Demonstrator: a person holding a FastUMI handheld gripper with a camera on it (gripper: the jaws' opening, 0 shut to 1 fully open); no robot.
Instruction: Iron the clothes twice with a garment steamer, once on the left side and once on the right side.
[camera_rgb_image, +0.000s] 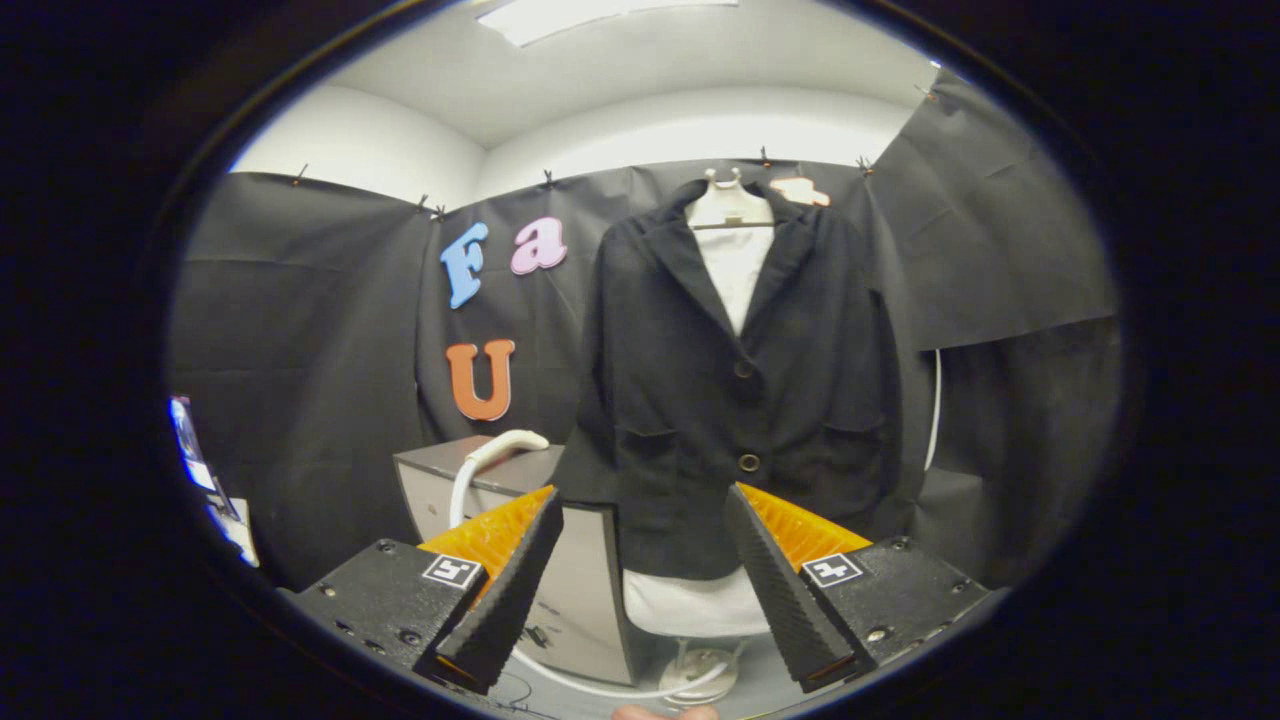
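my tongs (640, 560) hung released and empty. the white curved-handled garment steamer (505, 447) lay on the grey box-shaped cabinet (500, 490), just beside the black woven jacket (740, 400). i judged a straight approach to its handle best.

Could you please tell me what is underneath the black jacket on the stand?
Under the black jacket, a white garment shows at the collar opening and below the hem; its covered middle cannot be seen. The open gripper holds nothing.
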